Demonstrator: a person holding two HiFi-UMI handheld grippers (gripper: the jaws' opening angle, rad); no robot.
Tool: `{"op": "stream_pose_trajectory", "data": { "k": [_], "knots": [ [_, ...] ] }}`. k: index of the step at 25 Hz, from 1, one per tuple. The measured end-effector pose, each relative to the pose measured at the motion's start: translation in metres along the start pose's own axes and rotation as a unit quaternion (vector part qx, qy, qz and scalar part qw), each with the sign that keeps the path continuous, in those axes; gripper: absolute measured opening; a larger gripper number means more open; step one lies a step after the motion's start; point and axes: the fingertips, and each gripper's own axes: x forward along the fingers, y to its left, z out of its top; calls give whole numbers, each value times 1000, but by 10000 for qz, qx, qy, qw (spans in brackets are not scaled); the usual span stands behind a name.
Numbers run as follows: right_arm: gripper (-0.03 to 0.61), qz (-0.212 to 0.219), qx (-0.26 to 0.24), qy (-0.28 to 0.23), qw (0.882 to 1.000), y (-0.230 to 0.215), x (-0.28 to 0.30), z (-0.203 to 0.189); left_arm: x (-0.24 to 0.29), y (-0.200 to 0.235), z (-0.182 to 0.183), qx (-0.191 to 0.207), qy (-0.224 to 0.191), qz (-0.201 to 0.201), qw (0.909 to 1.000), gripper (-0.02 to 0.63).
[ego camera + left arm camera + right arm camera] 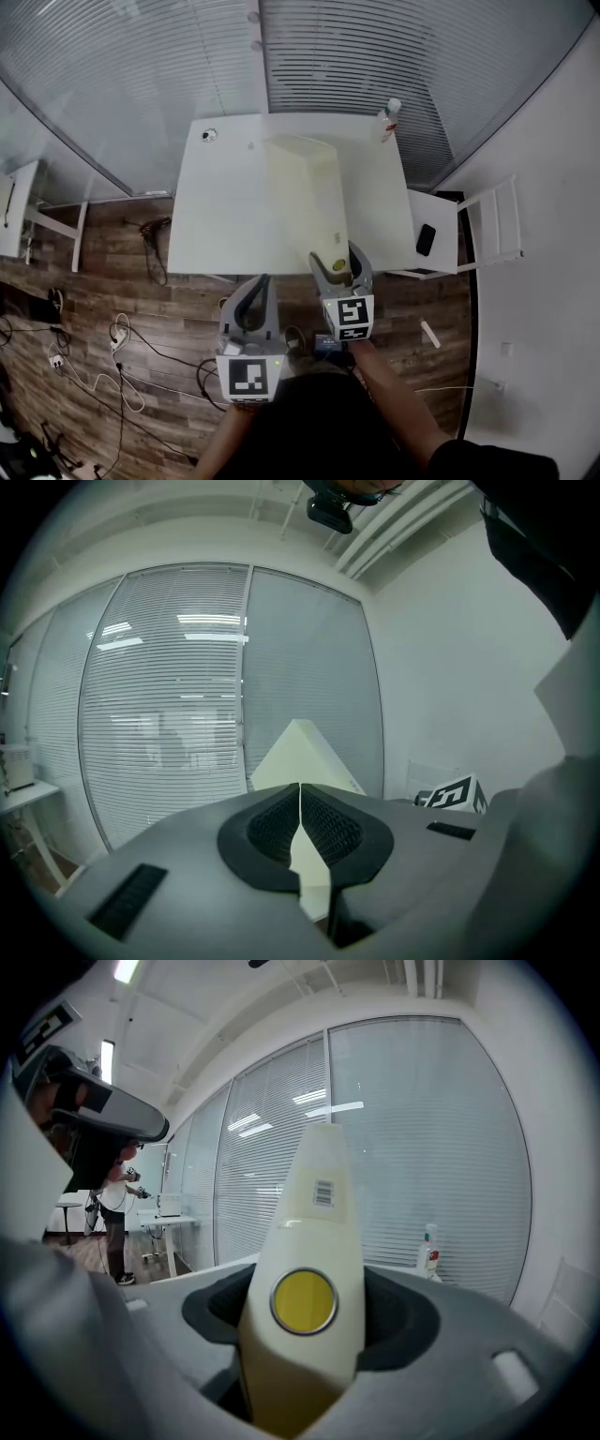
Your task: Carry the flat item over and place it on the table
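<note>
Right claw (pixel 339 266) is clamped on the near end of the cream flat panel (pixel 314 187). The panel's long axis runs away from the person, out over the white surface (pixel 225 206). Left claw (pixel 262 281) is closed on nothing, just beside it.

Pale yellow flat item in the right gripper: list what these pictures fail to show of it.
- Near end: head view, covered by the right gripper clamping the pale yellow flat plastic item.
- Contact with the white table: head view, steep angle, cannot tell.
- Barcode label: right gripper view, too small to read.
</note>
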Motion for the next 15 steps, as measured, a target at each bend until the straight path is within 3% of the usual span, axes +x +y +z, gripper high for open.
{"op": "stream_pose_trajectory", "data": {
  "k": [7,15],
  "knots": [
    [301,126,-335,71,9993,17,0,-6,0,6,-4,66,-72,-32,9999,0],
    [293,82,16,768,9970,5,-12,-48,-2,8,-11,-96,58,9,9999,2]
  ]
}}
